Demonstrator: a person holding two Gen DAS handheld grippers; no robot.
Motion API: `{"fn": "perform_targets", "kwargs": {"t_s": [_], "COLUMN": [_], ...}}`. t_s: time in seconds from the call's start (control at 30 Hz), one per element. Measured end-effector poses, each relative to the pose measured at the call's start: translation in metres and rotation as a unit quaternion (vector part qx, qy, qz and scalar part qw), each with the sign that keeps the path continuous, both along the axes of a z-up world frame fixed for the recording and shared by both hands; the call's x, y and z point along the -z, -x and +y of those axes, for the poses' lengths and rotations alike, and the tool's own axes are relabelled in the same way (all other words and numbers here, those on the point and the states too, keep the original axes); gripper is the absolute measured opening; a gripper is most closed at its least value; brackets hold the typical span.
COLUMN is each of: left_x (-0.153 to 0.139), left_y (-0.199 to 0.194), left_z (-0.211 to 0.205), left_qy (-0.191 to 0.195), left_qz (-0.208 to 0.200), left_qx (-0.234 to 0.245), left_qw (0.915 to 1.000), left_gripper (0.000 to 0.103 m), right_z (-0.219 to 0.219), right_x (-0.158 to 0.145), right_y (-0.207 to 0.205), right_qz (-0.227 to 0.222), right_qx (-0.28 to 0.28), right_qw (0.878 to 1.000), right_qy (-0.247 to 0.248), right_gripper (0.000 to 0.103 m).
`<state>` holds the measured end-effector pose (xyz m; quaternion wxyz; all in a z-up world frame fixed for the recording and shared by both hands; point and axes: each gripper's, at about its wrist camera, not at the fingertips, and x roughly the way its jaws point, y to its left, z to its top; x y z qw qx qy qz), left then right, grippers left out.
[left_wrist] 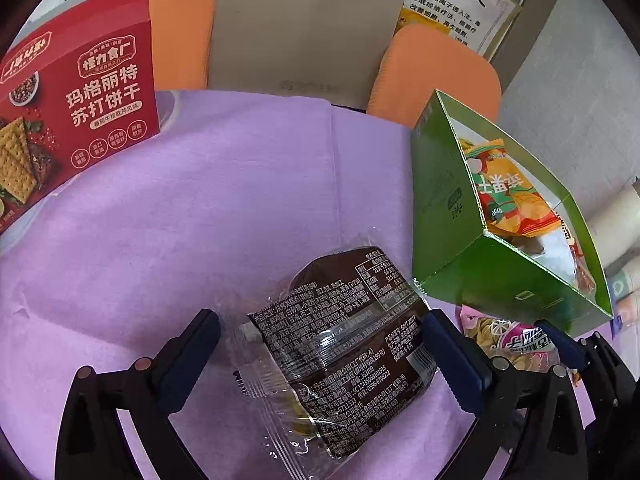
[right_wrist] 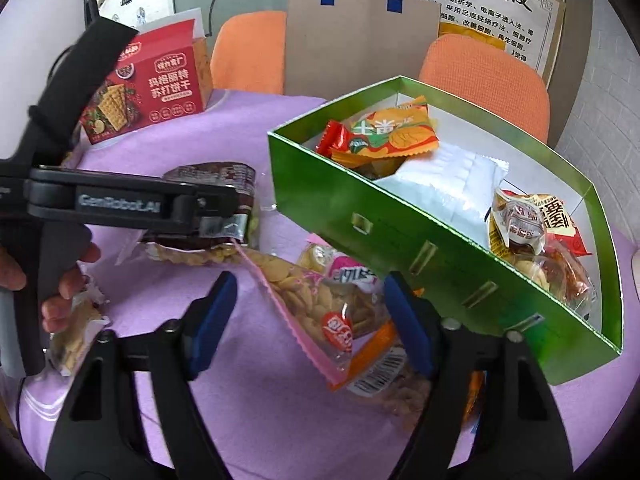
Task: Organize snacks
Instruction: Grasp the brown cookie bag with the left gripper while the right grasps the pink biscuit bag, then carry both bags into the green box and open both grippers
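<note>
Left wrist: left gripper jaws wide apart around the brown snack packet on the purple cloth, no squeeze; green box at 2 o'clock. Right wrist: right gripper spread open over the pink-edged biscuit bag, nothing held, green box at 2 o'clock.

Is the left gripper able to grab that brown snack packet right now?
Probably yes: the left gripper is open with the brown packet already lying between its fingers on the purple cloth, nothing blocking.

Counted: one green box, one red cracker box, two orange chairs, one paper bag.
</note>
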<state>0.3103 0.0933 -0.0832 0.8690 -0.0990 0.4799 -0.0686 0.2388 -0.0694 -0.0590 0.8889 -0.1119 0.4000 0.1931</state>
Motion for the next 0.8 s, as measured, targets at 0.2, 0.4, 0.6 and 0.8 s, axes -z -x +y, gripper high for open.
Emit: {"fn": "perform_targets", "kwargs": {"t_s": [0.2, 0.4, 0.6, 0.8], "left_x": [-0.001, 0.001, -0.003, -0.007], "left_y": [0.000, -0.005, 0.015, 0.050], "left_z": [-0.007, -0.025, -0.020, -0.023], "left_qy": [0.013, -0.030, -0.023, 0.013], "left_qz": [0.041, 0.042, 0.024, 0.021], "left_qx": [-0.018, -0.035, -0.009, 0.017], "left_qw": [0.9989, 0.9980, 0.9994, 0.9996], "left_gripper": [0.103, 0.103, 0.084, 0.079], "right_z": [-0.004, -0.011, -0.025, -0.029], "right_x": [-0.002, -0.005, -0.016, -0.036], "right_y": [0.009, 0.018, 0.032, 0.051], "right_qz": [0.003, 0.015, 0.020, -0.004], "right_qx": [-0.003, 0.013, 0.028, 0.020], "right_qw": [1.000, 1.000, 0.999, 0.999], "right_qy": [0.002, -0.012, -0.033, -0.041], "right_gripper": [0.054, 0.053, 0.052, 0.052]}}
